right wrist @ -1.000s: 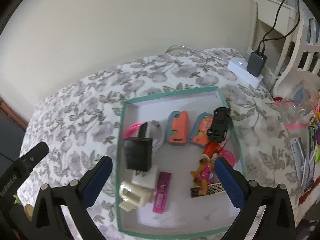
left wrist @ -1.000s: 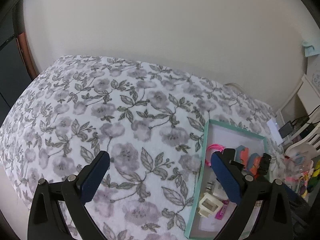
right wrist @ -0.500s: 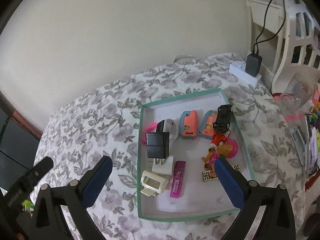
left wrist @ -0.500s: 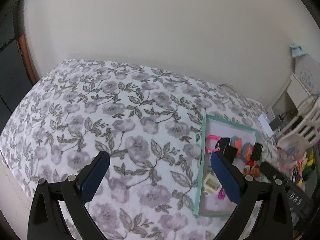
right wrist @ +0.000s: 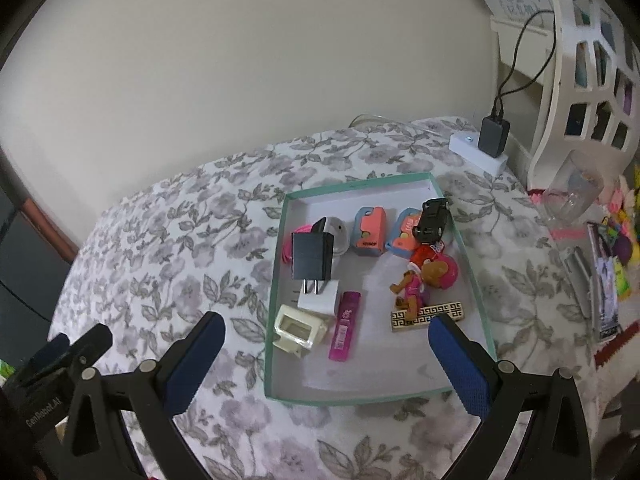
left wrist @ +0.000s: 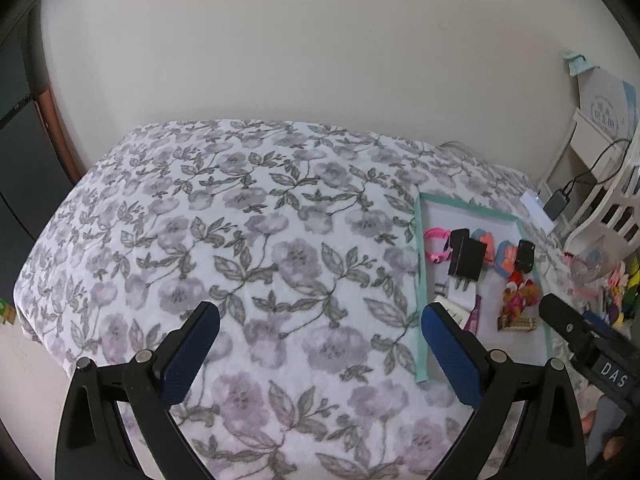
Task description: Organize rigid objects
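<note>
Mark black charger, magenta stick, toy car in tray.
black charger point(right wrist: 311, 255), right wrist view, flat front face.
magenta stick point(right wrist: 345, 326), right wrist view, mid-body.
toy car point(right wrist: 432, 217), right wrist view, roof.

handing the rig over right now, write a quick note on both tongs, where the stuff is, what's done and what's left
Left tongs: open, empty, over bare floral bedspread, left of the tray.
Right tongs: open, empty, above the near edge of the green-rimmed tray.
In the tray: black charger partly on a white plug, cream holder, magenta tube, two orange-and-blue cases, black toy car, doll figure, patterned bar.
Done: all of these are inside the tray, though loosely jumbled.
Left: probably tidying them; nothing is being gripped.
</note>
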Motion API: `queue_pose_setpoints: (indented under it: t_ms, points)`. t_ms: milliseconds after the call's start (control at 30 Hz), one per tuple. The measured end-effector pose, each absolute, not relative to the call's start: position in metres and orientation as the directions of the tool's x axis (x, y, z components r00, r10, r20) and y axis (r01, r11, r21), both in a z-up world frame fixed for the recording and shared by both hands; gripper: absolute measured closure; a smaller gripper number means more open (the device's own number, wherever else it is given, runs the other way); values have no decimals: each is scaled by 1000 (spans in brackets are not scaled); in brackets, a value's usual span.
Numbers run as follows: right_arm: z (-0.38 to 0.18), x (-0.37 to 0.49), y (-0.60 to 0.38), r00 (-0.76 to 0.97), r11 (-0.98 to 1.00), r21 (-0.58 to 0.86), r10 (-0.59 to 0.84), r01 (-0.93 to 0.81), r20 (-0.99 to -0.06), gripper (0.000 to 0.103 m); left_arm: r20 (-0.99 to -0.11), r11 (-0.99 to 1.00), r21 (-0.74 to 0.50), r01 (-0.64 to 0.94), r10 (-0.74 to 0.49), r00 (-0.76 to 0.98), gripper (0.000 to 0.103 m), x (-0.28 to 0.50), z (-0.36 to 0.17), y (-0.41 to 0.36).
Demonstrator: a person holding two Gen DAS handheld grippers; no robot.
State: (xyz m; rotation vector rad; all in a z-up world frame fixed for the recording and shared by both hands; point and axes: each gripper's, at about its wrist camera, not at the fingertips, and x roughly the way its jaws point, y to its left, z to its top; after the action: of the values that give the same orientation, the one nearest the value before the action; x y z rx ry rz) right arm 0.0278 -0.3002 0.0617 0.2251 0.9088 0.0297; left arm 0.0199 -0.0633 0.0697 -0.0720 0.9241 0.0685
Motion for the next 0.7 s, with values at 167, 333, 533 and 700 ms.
queue_pose_setpoints:
  t_ms: [167, 333, 533, 700]
  points:
    - [61, 17, -296, 623, 980, 185, 104, 67, -775, 0, -798, 995, -18, -98, 45, 601, 2, 11, 66, -60]
    - [60, 10, -289, 625, 988, 147, 80, 56, -776, 0, -801, 995, -3, -104, 60, 595, 2, 7, 62, -60]
    - [59, 2, -279, 630, 991, 130, 88, 21, -771, 0, -804, 993, -4, -122, 69, 591, 2, 5, 63, -57]
    - [59, -2, -274, 634, 994, 105, 73, 12, -770, 0, -808, 990, -11, -143, 75, 585, 2, 3, 63, -51]
